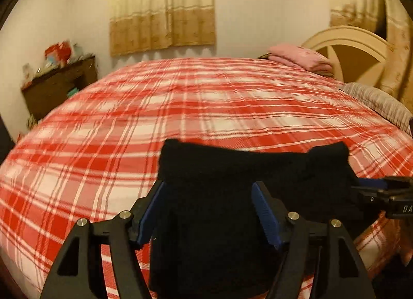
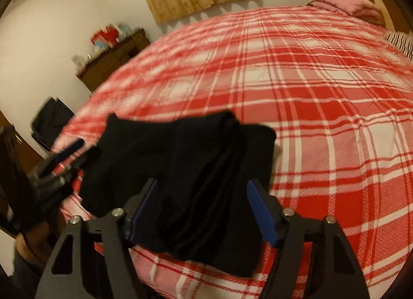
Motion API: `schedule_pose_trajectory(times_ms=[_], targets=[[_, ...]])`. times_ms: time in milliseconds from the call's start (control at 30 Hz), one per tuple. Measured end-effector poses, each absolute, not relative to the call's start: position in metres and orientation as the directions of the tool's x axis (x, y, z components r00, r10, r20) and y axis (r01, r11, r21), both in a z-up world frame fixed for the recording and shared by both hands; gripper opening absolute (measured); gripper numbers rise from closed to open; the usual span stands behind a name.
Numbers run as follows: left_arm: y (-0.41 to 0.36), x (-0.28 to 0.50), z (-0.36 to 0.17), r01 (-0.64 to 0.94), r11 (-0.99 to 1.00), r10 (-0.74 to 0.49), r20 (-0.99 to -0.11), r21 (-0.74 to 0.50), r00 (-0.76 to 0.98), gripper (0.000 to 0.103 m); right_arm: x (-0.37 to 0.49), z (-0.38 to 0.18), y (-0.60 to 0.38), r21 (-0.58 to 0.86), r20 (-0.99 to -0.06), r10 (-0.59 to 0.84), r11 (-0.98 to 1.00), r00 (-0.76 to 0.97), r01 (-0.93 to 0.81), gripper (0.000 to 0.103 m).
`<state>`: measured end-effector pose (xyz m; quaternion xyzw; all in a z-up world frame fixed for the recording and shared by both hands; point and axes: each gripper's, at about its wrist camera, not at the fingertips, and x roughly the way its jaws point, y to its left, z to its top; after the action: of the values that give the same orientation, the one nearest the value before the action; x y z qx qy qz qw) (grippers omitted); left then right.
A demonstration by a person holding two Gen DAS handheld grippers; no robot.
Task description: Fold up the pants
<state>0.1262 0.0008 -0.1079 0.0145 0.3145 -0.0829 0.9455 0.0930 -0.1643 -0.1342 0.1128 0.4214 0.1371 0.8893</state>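
The black pants (image 1: 247, 175) lie folded into a compact bundle at the near edge of the red plaid bed; they also show in the right wrist view (image 2: 185, 159). My left gripper (image 1: 209, 190) is open, its blue pads wide apart on either side of the bundle. My right gripper (image 2: 201, 190) is also open around the bundle's other side, and it shows at the right edge of the left wrist view (image 1: 382, 193). The left gripper shows at the left of the right wrist view (image 2: 64, 154). Neither pinches the cloth.
The red and white plaid bedspread (image 1: 206, 103) covers the bed. A folded pink garment (image 1: 302, 59) lies at the far end by the cream headboard (image 1: 356, 48). A dark dresser (image 1: 56, 85) with clutter stands at left. A striped pillow (image 1: 382, 103) is at right.
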Motion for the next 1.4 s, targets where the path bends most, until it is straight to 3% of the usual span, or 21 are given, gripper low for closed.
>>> schedule_pose_trajectory(times_ms=[33,100,167,267,433,533,633,700,833,900,1033,1200,1400], targets=[[0.005,0.127,-0.111,0.161,0.986,-0.153,-0.601,-0.041,0.784,0.07,0.094,-0.137,-0.162,0.291,-0.731,0.322,0.945,0.602,-0.151,0.056],[0.003,0.13,-0.115,0.157,0.986,-0.154,-0.605,-0.048,0.782,0.07,0.095,-0.141,-0.162,0.279,-0.74,0.314,0.948,0.595,-0.153,0.03],[0.001,0.13,-0.116,0.158,0.986,-0.153,-0.605,-0.045,0.781,0.07,0.095,-0.139,-0.166,0.269,-0.737,0.307,0.95,0.603,-0.156,0.021],[-0.002,0.13,-0.118,0.171,0.984,-0.161,-0.602,-0.041,0.782,0.07,0.094,-0.128,-0.173,0.285,-0.721,0.323,0.945,0.613,-0.162,0.018],[-0.002,0.131,-0.131,0.161,0.986,-0.144,-0.627,-0.029,0.766,0.071,0.087,-0.121,-0.178,0.187,-0.754,0.239,0.971,0.612,-0.148,0.017],[0.0,0.134,-0.142,0.152,0.988,-0.143,-0.647,-0.043,0.749,0.071,0.095,-0.14,-0.185,0.192,-0.795,0.236,0.972,0.559,-0.136,0.019],[0.004,0.133,-0.144,0.131,0.99,-0.139,-0.646,-0.06,0.751,0.078,0.097,-0.14,-0.191,0.218,-0.787,0.243,0.969,0.566,-0.113,0.031],[0.009,0.133,-0.142,0.116,0.988,-0.153,-0.643,-0.099,0.751,0.079,0.094,-0.129,-0.195,0.189,-0.772,0.205,0.978,0.601,-0.091,0.048],[0.015,0.132,-0.134,0.1,0.986,-0.16,-0.606,-0.132,0.779,0.079,0.082,-0.095,-0.192,0.152,-0.676,0.151,0.986,0.721,-0.064,0.057],[0.015,0.138,-0.132,0.103,0.987,-0.157,-0.609,-0.123,0.777,0.079,0.083,-0.084,-0.176,0.203,-0.615,0.247,0.967,0.749,-0.152,0.071],[0.028,0.16,-0.128,0.066,0.994,-0.104,-0.614,-0.085,0.782,0.079,0.11,-0.095,-0.149,0.339,-0.583,0.435,0.898,0.687,-0.281,0.07],[0.041,0.191,-0.147,0.044,0.991,-0.123,-0.691,-0.13,0.712,0.088,0.144,-0.132,-0.146,0.316,-0.687,0.359,0.93,0.631,-0.185,0.066],[0.044,0.183,-0.152,0.025,0.986,-0.132,-0.678,-0.166,0.723,0.09,0.13,-0.136,-0.16,0.301,-0.684,0.358,0.932,0.635,-0.2,0.066]])
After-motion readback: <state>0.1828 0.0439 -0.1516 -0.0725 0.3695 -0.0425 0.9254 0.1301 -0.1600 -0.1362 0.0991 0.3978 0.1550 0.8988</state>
